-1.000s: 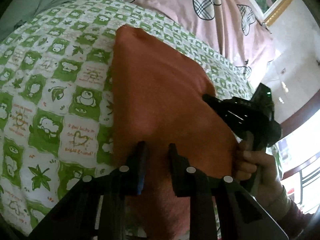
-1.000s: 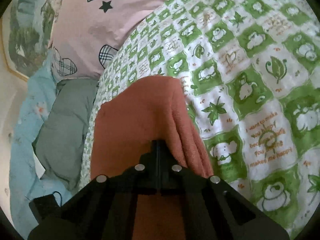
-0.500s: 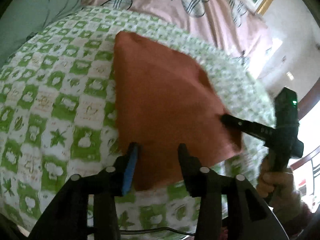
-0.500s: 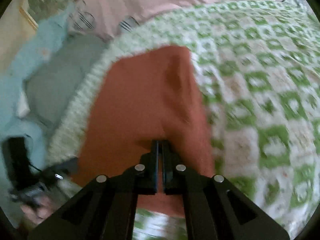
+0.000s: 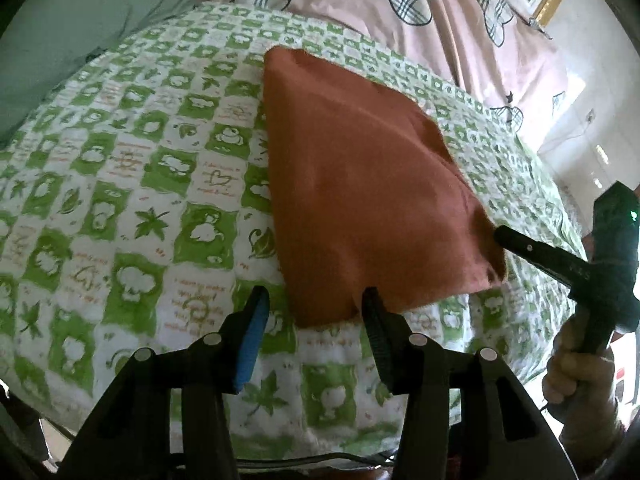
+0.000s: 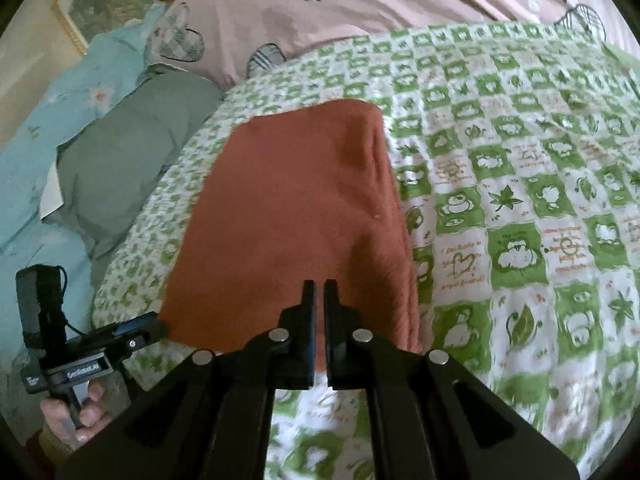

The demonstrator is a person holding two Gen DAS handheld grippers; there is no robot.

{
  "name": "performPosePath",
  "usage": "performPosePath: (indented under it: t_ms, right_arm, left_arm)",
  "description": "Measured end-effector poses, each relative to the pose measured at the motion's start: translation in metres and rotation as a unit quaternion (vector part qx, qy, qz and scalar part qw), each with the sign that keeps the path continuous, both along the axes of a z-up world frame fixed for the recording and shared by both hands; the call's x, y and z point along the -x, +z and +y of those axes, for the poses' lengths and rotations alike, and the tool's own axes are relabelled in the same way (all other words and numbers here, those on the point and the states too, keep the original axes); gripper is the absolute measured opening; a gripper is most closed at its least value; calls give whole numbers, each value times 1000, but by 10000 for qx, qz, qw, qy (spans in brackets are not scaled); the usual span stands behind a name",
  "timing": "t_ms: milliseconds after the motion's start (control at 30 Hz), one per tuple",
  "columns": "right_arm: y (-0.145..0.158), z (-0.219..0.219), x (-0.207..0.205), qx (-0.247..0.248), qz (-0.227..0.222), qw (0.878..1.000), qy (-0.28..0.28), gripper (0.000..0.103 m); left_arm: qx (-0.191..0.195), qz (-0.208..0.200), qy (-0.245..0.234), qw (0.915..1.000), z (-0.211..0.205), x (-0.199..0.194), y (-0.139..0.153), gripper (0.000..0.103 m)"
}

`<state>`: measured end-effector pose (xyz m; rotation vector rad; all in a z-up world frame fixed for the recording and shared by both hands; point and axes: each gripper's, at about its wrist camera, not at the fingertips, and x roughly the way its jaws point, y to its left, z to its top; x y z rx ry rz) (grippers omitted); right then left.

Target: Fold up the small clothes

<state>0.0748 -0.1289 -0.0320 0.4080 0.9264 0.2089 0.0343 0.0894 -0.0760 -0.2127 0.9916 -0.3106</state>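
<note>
A folded rust-orange cloth (image 5: 360, 184) lies flat on the green-and-white checked blanket (image 5: 132, 184); it also shows in the right wrist view (image 6: 296, 216). My left gripper (image 5: 314, 300) is open and empty, its fingers straddling the cloth's near corner, just short of it. My right gripper (image 6: 319, 284) is nearly shut with a thin gap, held over the cloth's near edge, gripping nothing. In the left wrist view the right gripper (image 5: 504, 236) sits at the cloth's right corner.
A pink sheet with plaid hearts (image 5: 420, 4) lies behind the blanket. A grey-green pillow (image 6: 120, 168) and light blue bedding (image 6: 48, 120) lie to the left. The blanket's front edge (image 5: 320, 436) drops off close to the grippers.
Both grippers pulled back toward the bed's near edge and off the cloth. The left gripper opened wider. The cloth now lies flat and free.
</note>
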Motion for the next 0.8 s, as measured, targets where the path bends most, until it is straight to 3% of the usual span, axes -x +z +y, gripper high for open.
performPosePath:
  t_ms: [33,133,200,267,467,600,800]
  right_arm:
    - [2,2,5,18,-19,10000,-14,15]
    - [5,6,18,224,-164,9996,-64,68]
    - [10,11,28,463,-301,9985,-20,70]
    - [9,13,36,585,-246,9980,47,71]
    - [1,17,55,1012,-53,9947,192,83]
    - [-4,16,65,998,99,9945,306,87]
    - [0,12,69,827,231,9957,344,88]
  left_arm:
    - [-22,-28,34,10000,1,4,3,50]
    - [-171,-104,166,9997,4,16,9,58]
    - [-323,-161,298,9989,6,25,14,75]
    - [-506,-261,429,9975,7,31,17,81]
    - [-1195,-345,548,9907,7,49,12,83]
    - [-1574,-374,637,9848,4,57,4,83]
    - [-1460,-372,615,9867,5,57,14,83]
